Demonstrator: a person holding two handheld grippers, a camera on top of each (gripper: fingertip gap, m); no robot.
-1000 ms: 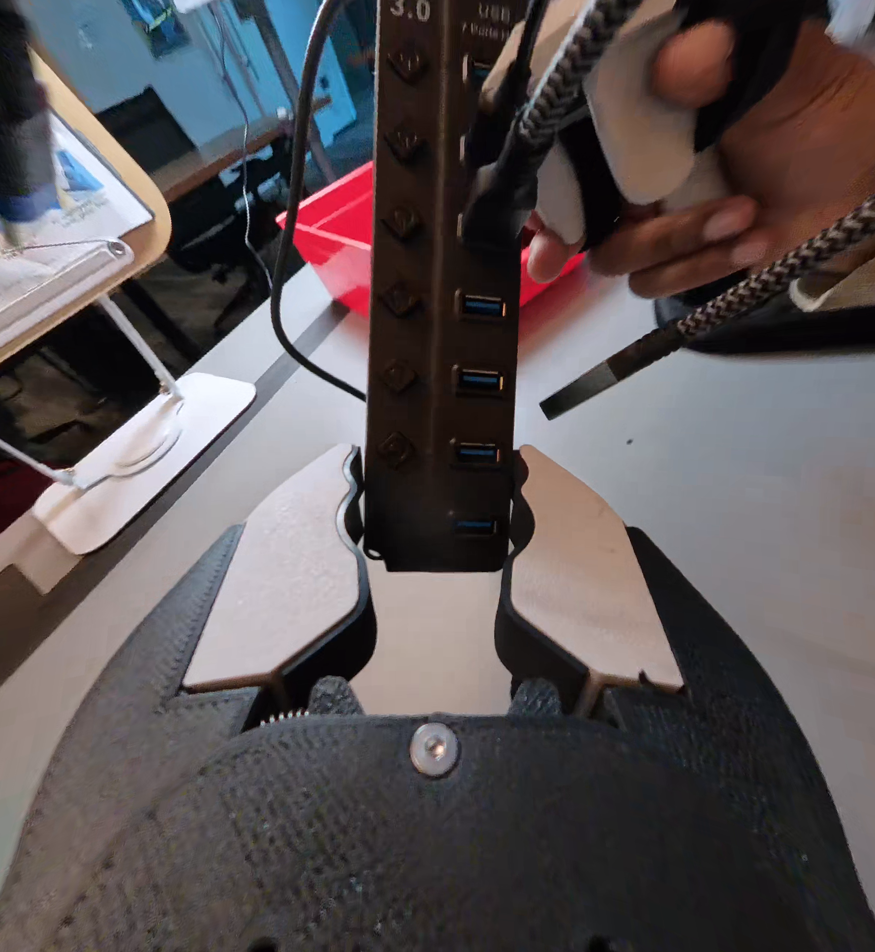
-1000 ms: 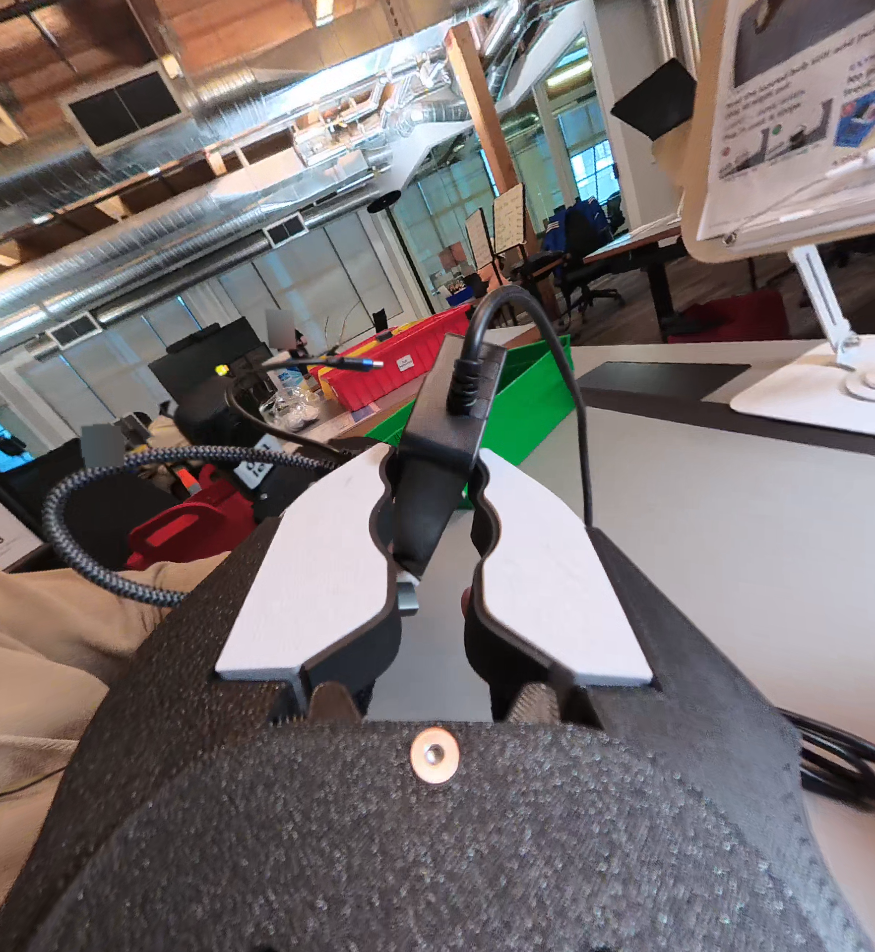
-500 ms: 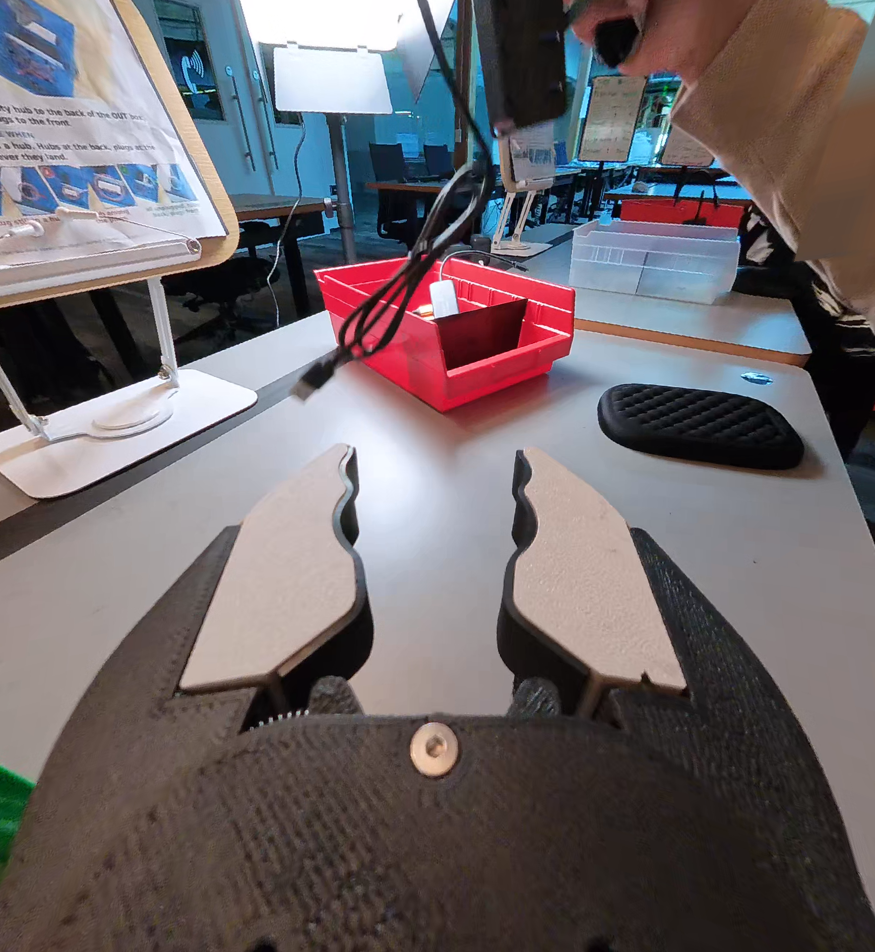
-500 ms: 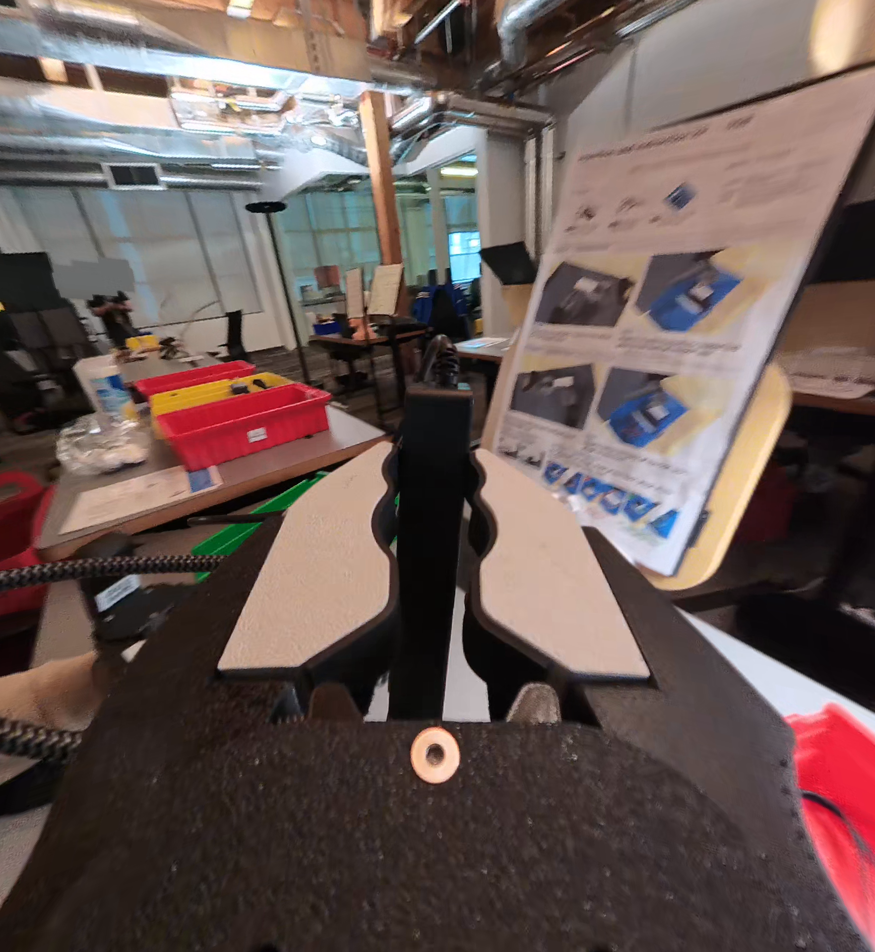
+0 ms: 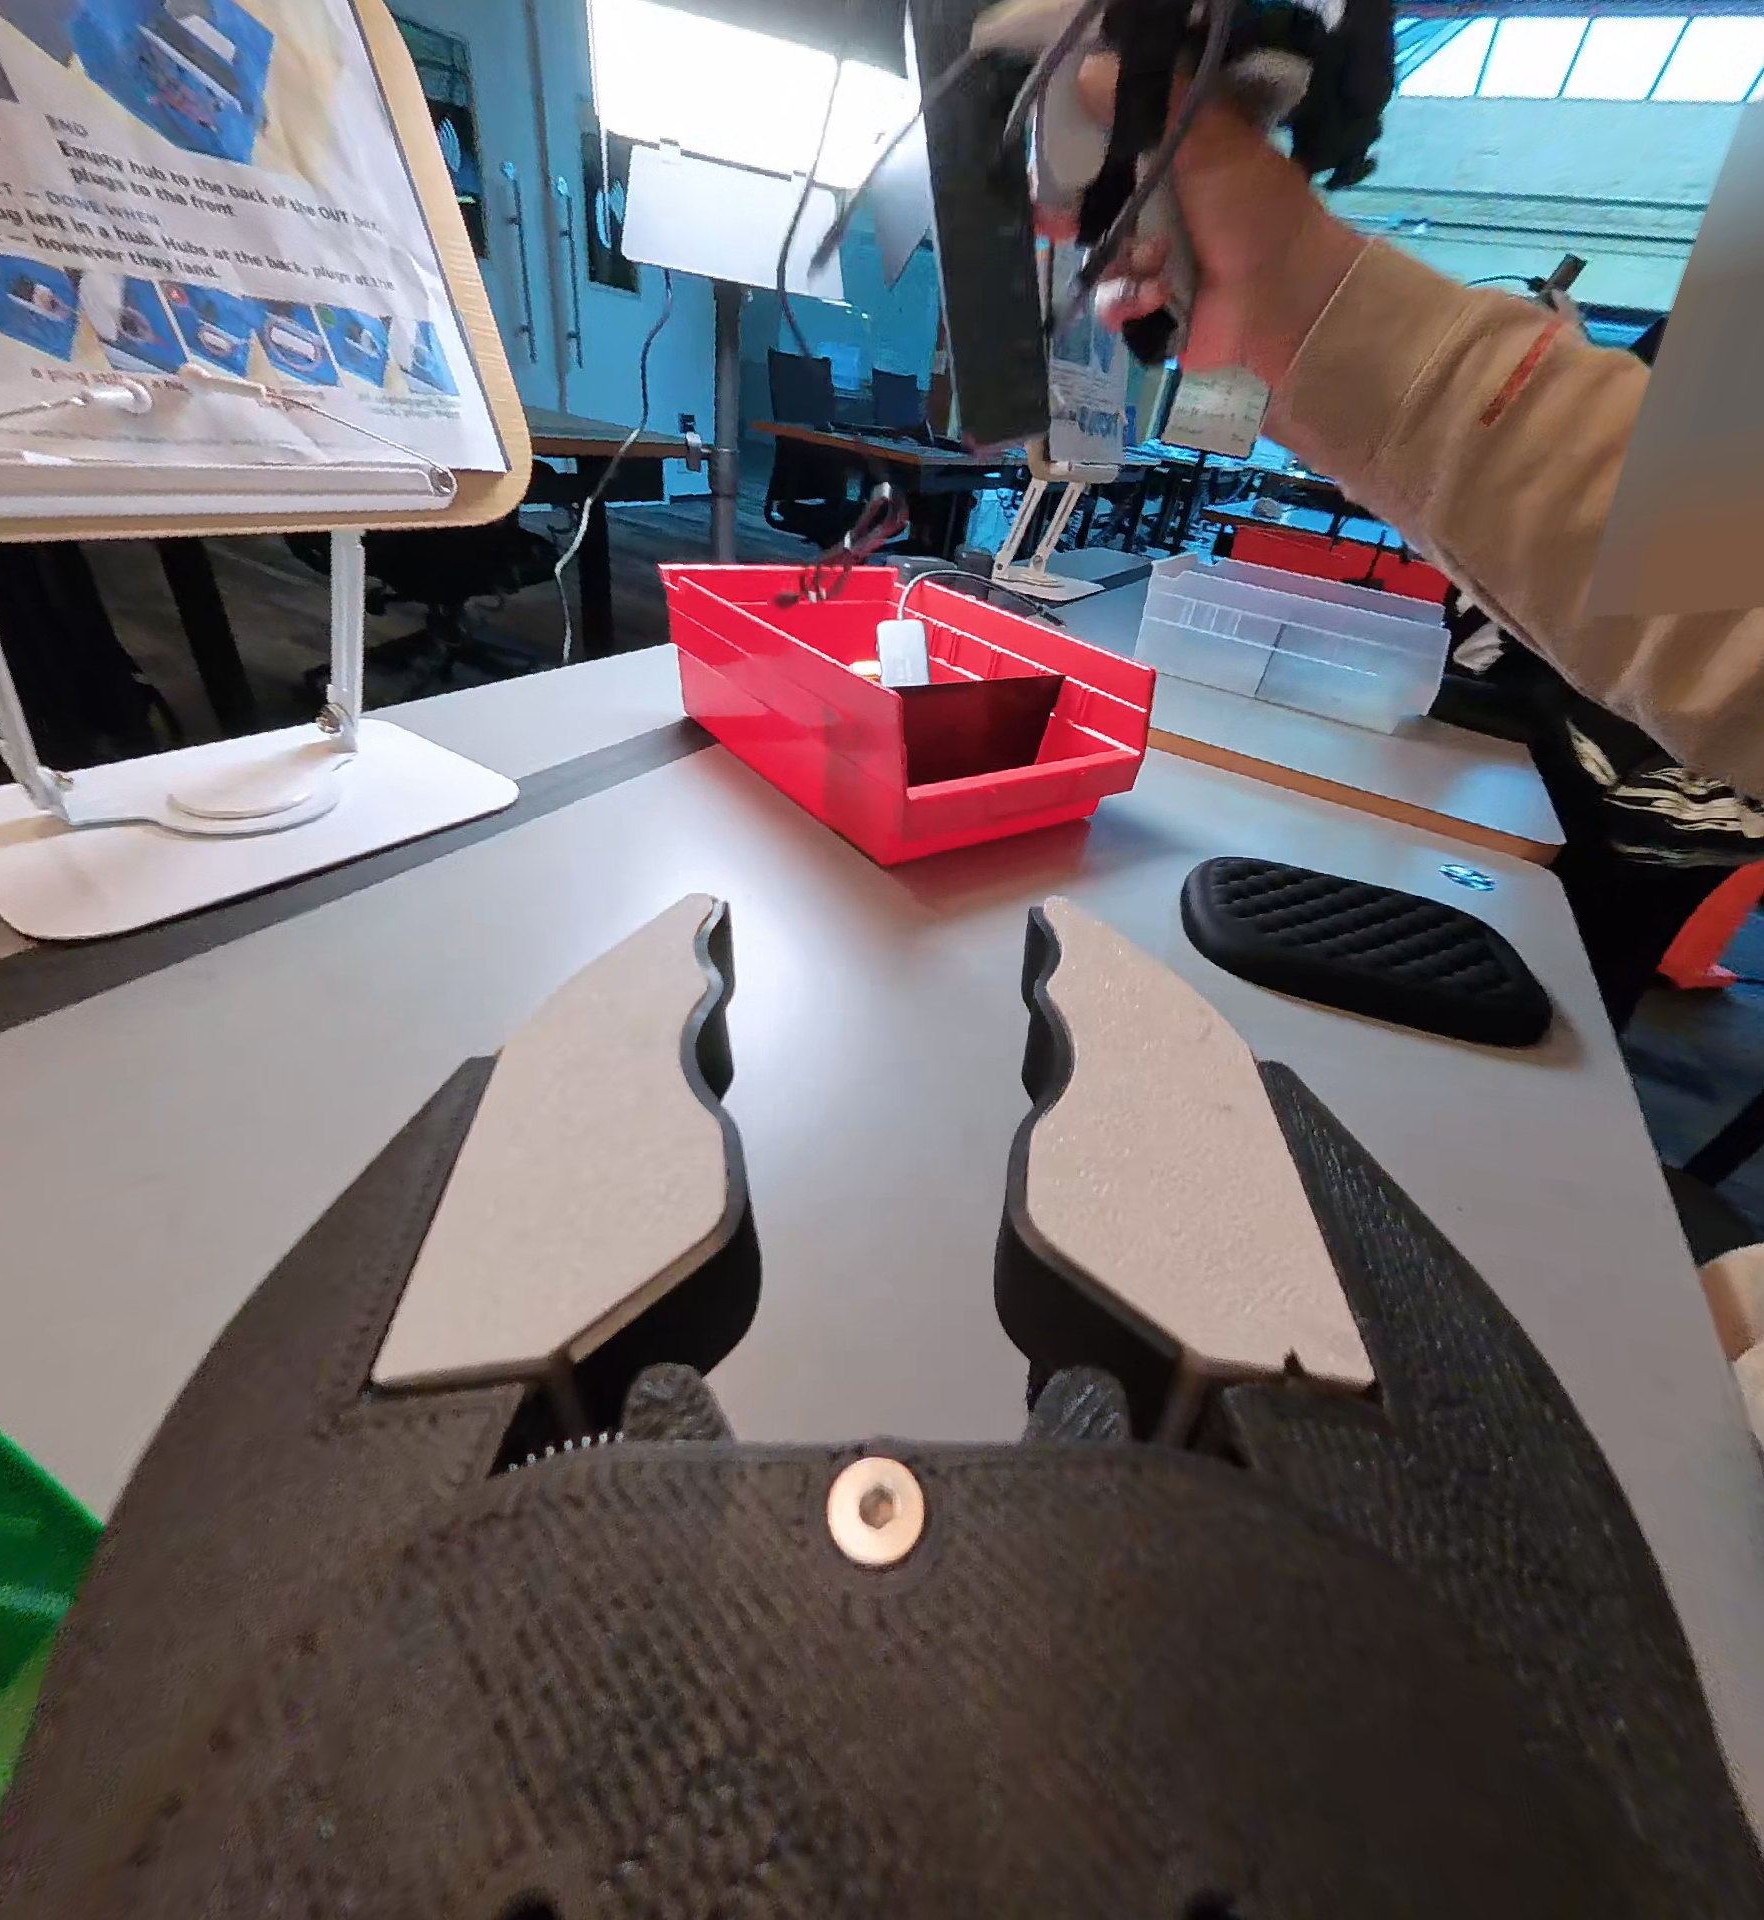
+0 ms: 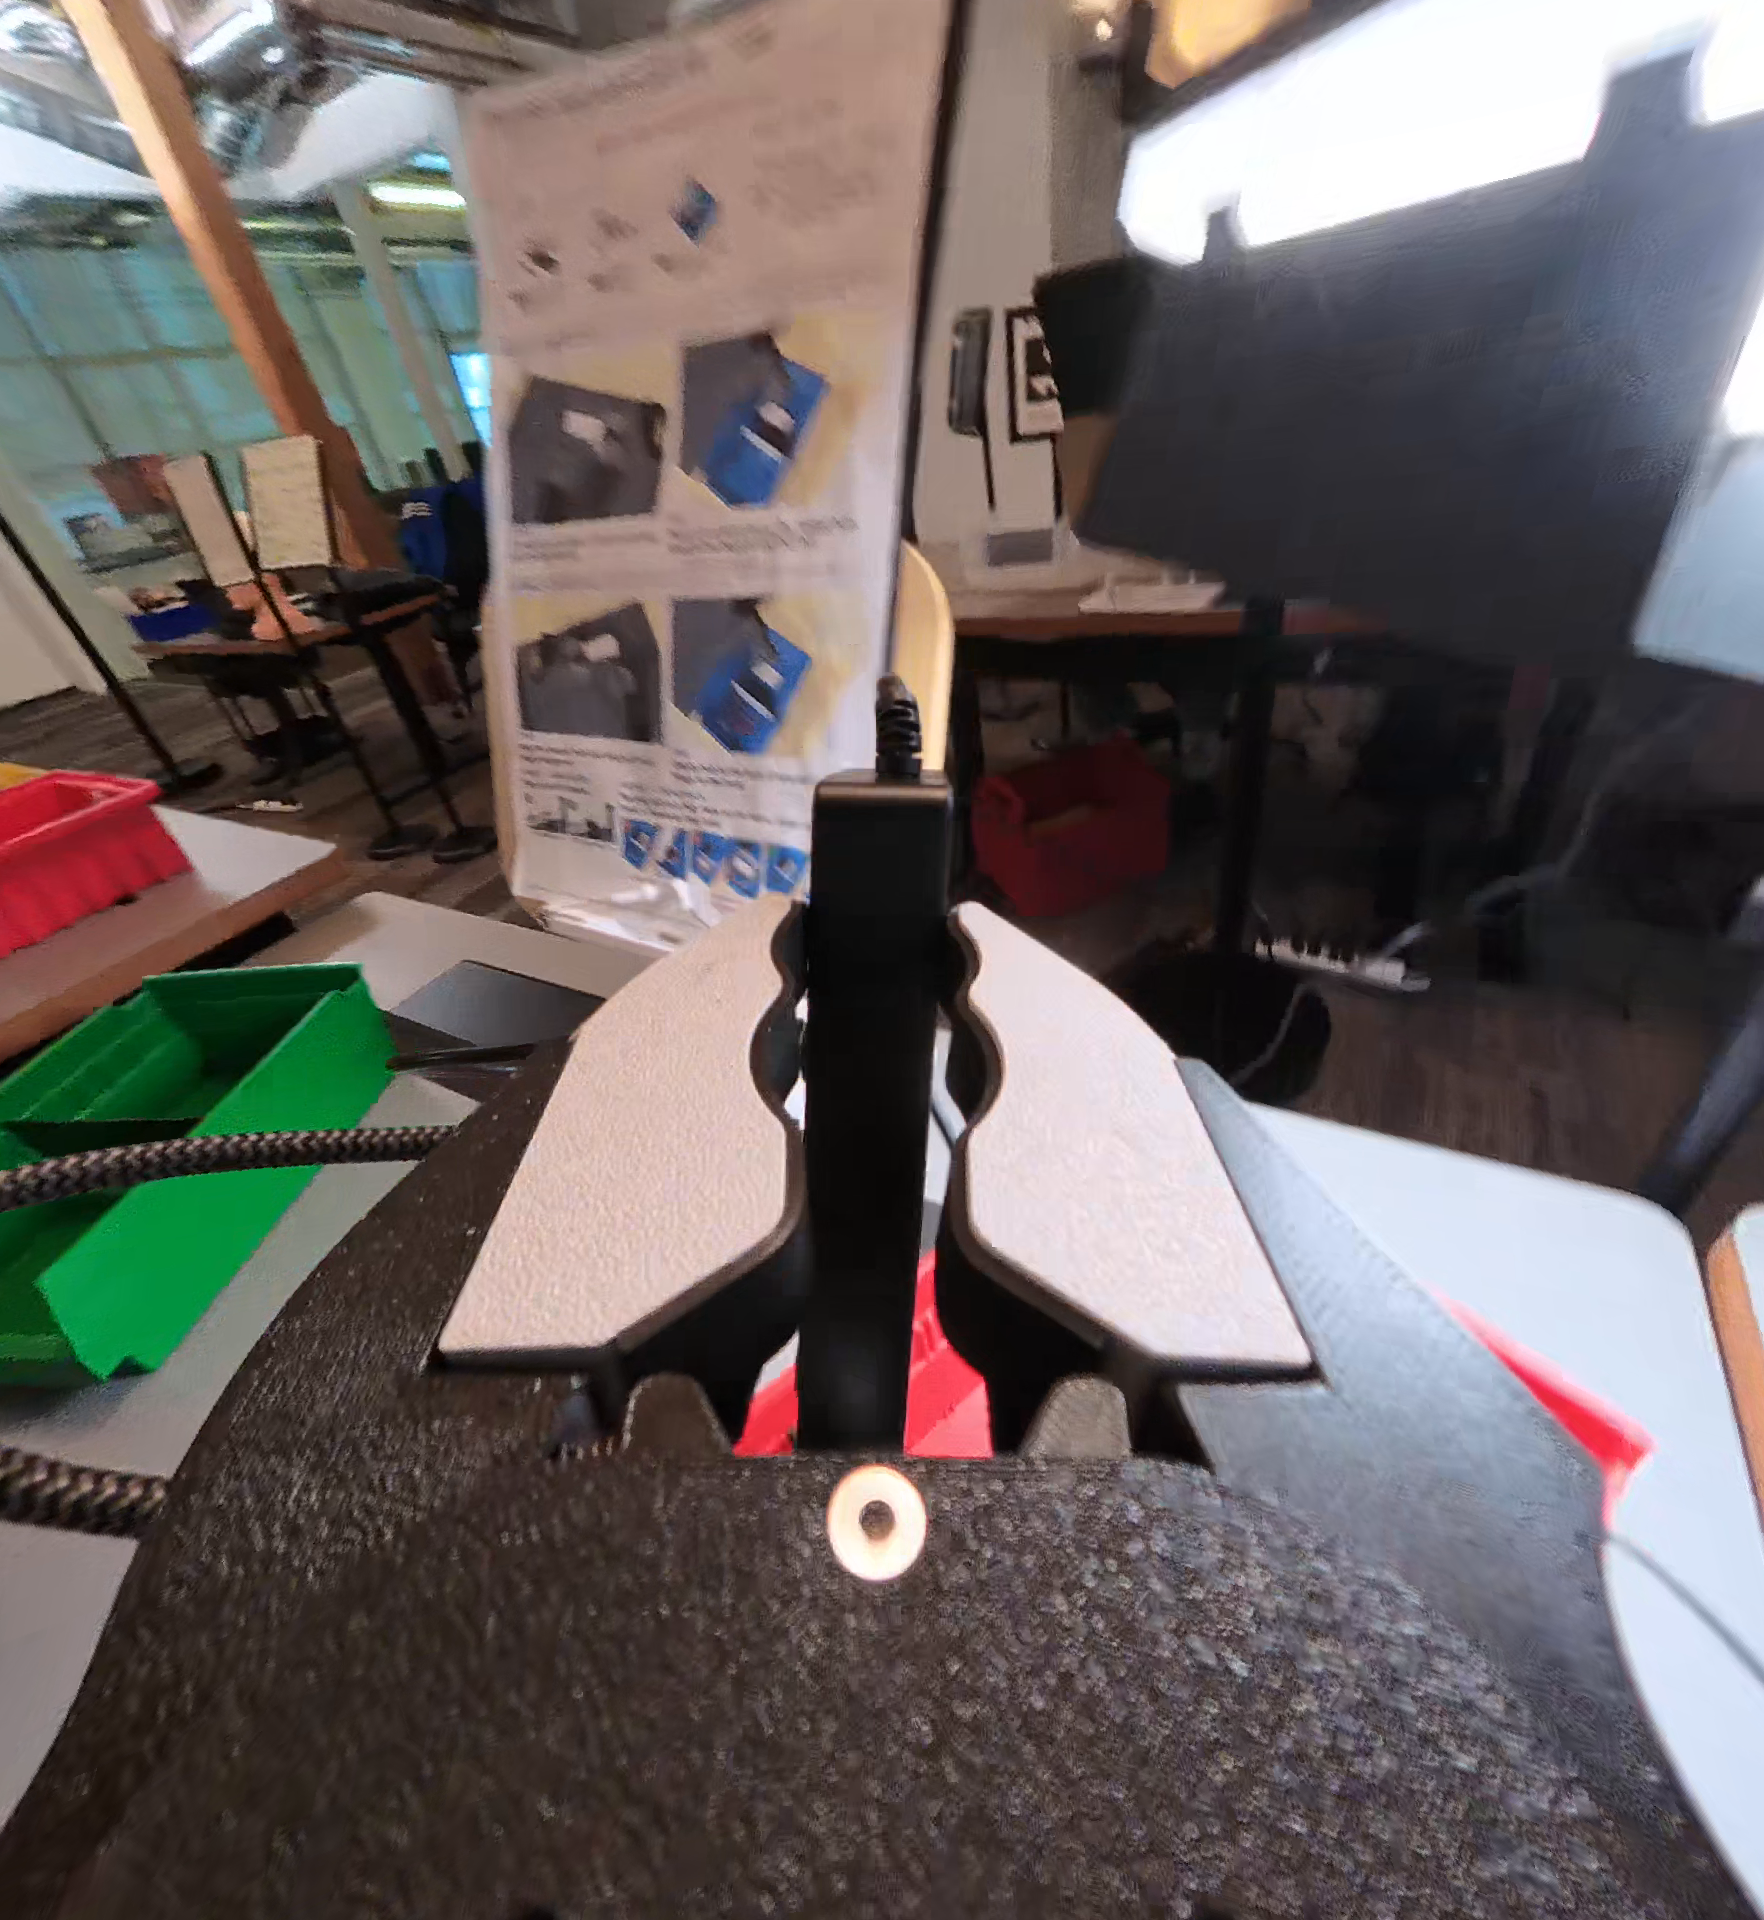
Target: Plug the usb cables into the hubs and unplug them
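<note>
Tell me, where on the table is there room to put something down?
The biggest bare patch of grey table lies straight ahead of the open left gripper, bordered by the white stand base, the red bin and the black pad. The far right is crowded by bin and pad. The right gripper holds the hub aloft.

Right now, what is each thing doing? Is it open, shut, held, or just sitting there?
left claw: open, holding nothing
right claw: shut on the black hub
black hub: held up in the air
red bin: sitting on the table, open top
green bin: sitting on the table
</note>
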